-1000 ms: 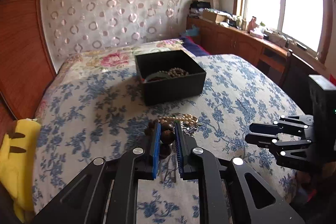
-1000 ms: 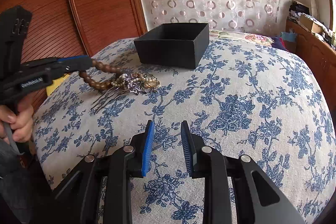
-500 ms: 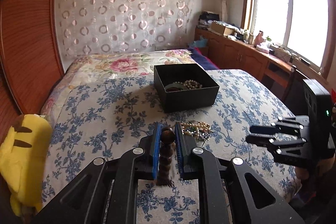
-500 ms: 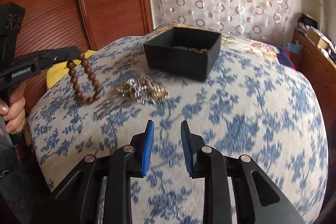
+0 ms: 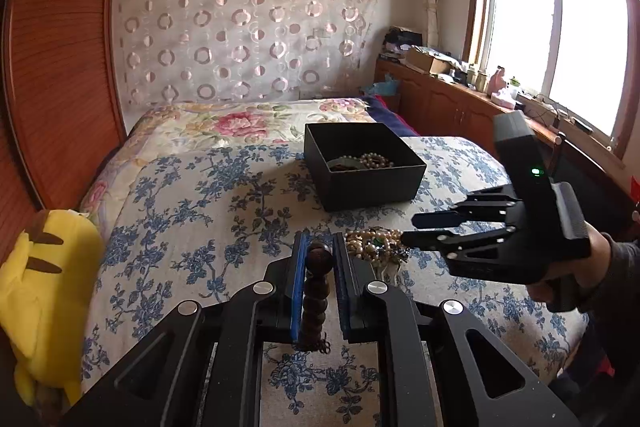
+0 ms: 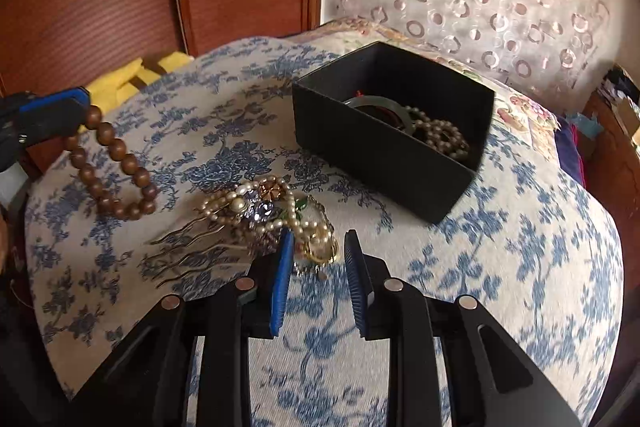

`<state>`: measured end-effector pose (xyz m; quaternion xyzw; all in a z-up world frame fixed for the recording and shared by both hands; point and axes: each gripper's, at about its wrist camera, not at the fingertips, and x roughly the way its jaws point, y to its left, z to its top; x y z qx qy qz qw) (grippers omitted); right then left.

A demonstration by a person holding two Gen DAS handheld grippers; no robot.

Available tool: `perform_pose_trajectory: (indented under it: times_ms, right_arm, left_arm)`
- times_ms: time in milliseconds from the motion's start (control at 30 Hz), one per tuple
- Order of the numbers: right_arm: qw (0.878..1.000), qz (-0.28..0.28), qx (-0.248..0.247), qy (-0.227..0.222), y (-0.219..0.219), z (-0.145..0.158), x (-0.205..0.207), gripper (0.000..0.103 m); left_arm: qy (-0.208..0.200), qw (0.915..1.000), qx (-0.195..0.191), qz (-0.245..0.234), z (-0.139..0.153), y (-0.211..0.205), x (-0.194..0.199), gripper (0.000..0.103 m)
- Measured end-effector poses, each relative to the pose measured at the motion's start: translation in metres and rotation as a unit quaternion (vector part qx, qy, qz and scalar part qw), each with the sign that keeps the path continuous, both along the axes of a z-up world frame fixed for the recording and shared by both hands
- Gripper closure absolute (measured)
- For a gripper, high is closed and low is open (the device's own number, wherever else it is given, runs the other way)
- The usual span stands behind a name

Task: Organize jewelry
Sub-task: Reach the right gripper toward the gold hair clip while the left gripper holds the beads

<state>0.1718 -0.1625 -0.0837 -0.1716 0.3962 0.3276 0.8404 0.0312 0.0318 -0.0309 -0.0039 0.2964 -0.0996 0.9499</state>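
My left gripper point(image 5: 319, 251) is shut on a brown wooden bead bracelet point(image 5: 316, 291), which hangs in the air over the bed; it also shows in the right wrist view point(image 6: 112, 171). A black box point(image 5: 362, 167) on the bed holds a pearl strand point(image 6: 440, 139) and a green bangle point(image 6: 380, 107). A tangle of pearl jewelry, brooches and a hair comb point(image 6: 272, 215) lies on the bedspread in front of the box. My right gripper point(image 6: 316, 251) is open, its fingertips at the near edge of this pile, a gold piece between them.
The bed has a blue floral spread point(image 6: 520, 247). A yellow plush toy point(image 5: 44, 291) lies at its left edge. A wooden headboard panel point(image 5: 52, 67) stands at left; cabinets point(image 5: 448, 107) and a window are at right.
My left gripper has lifted the wooden bracelet off the pile and raised it. My right gripper has moved forward and down to the jewelry pile.
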Motion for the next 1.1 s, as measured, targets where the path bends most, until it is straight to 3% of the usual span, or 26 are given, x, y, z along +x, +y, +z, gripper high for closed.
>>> perform_pose_trajectory:
  times_ms: [400,433,467,600,1100]
  right_arm:
    - [0.999,0.02,-0.014,0.024,0.015,-0.006,0.018,0.076]
    - [0.999,0.02,-0.013,0.024,0.015,-0.006,0.017,0.081]
    - [0.999,0.022,-0.012,0.024,0.015,-0.006,0.017,0.095]
    - [1.0,0.026,-0.003,0.012,0.013,-0.001,0.014,0.098]
    - [0.997,0.011,0.061,-0.055,-0.012,0.071,-0.001,0.098]
  left_arm:
    - [0.003,1.0,-0.005,0.002,-0.003,0.007,-0.002,0.091]
    - [0.004,1.0,-0.005,0.003,-0.003,0.008,-0.002,0.091]
    - [0.004,1.0,-0.005,0.003,-0.003,0.008,-0.002,0.091]
    - [0.003,1.0,-0.004,0.002,-0.004,0.008,-0.003,0.091]
    - [-0.004,1.0,-0.001,0.0,0.007,0.006,0.01,0.091]
